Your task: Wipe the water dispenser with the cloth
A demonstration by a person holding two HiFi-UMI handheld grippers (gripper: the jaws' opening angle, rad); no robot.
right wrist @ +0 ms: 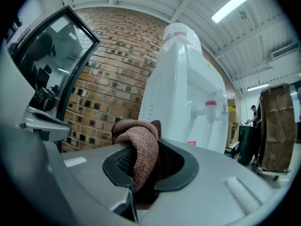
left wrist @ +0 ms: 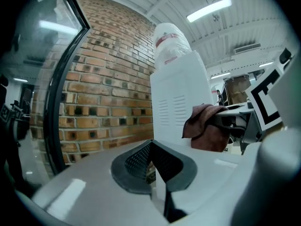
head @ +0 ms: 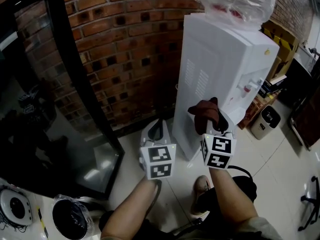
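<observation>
Right gripper view, right fingers (right wrist: 176, 165) grasping cloth (right wrist: 141, 147), dispenser (right wrist: 186, 91) taps (right wrist: 209, 108), left gripper view, left fingers (left wrist: 181, 166) clenched, vents (left wrist: 171, 109)

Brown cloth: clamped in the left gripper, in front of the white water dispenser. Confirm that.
Wrong gripper: the right gripper is clamped on the brown cloth, in front of the white water dispenser; the right gripper view shows it.

Brick wall (head: 125, 49), black-framed glass panel (head: 45, 109), pale tiled floor (head: 282, 164).
</observation>
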